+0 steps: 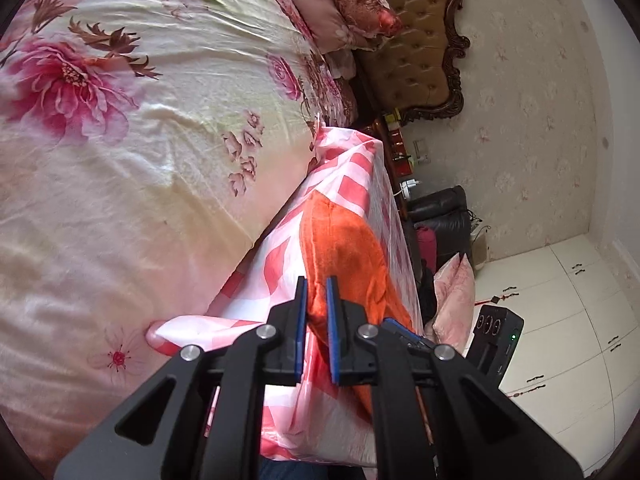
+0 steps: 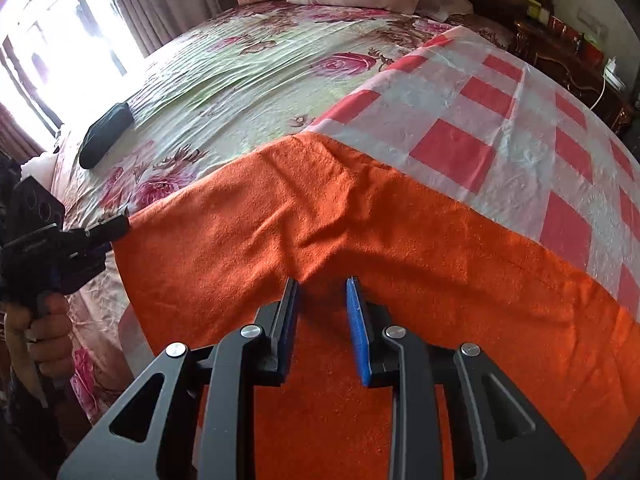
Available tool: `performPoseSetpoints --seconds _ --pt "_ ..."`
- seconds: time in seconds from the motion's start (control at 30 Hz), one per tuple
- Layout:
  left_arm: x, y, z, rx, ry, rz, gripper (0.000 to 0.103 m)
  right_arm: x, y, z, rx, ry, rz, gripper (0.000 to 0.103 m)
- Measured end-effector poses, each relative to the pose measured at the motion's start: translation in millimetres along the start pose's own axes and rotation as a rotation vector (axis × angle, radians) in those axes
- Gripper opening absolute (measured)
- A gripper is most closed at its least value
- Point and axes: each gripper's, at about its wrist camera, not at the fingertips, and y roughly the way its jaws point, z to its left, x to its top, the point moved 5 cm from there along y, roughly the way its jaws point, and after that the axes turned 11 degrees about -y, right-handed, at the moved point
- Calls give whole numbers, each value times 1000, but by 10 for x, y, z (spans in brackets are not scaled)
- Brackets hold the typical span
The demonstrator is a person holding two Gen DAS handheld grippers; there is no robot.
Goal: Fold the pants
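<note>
Orange pants (image 2: 360, 216) fill the space just under my right claw (image 2: 322, 308), which points steeply down at the cloth; its two blue pads stand apart and press on nothing, so it is released. My left claw (image 1: 316, 300) is clenched on a raised edge of the same pants, the fabric pinched between its pads. In the right view I see this left claw at the far left, held by my hand (image 2: 48, 332), gripping the end of the pants. They lie spread on a red-and-white checked sheet (image 2: 500, 120) over the flowered bed (image 2: 224, 76). Only the right view shows the bright window (image 2: 52, 40) and a dark bundle (image 2: 106, 134) on the bed. Only the left view shows the tufted headboard (image 1: 416, 40), the wallpapered wall and the pale floor.
</note>
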Motion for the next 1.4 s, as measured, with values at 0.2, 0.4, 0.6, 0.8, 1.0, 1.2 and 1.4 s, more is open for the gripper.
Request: performPoseSetpoints --seconds 0.2,0.4,0.6,0.8,1.0,1.2,1.4 --pt "-97 -114 -595 179 202 -85 9 -96 -267 -411 139 268 -57 60" --pt "-481 50 -1730 492 635 -176 9 -614 -627 -1131 544 693 -152 69" --pt "-1834 980 -2827 605 1196 -158 9 -1342 -1120 -1816 698 856 -308 84" --pt "-3570 1939 -2400 505 1502 78 9 -2378 -1499 -2281 583 993 -392 86" --pt "-4047 2146 -1769 488 1468 130 9 -2701 -1526 -2362 574 1003 -395 86" --pt "-3887 1988 -1860 441 1375 75 9 -2245 -1418 -2300 581 912 -328 86" --pt "-3867 1866 -1989 411 1376 41 9 -1749 -1251 -2129 497 784 -198 82"
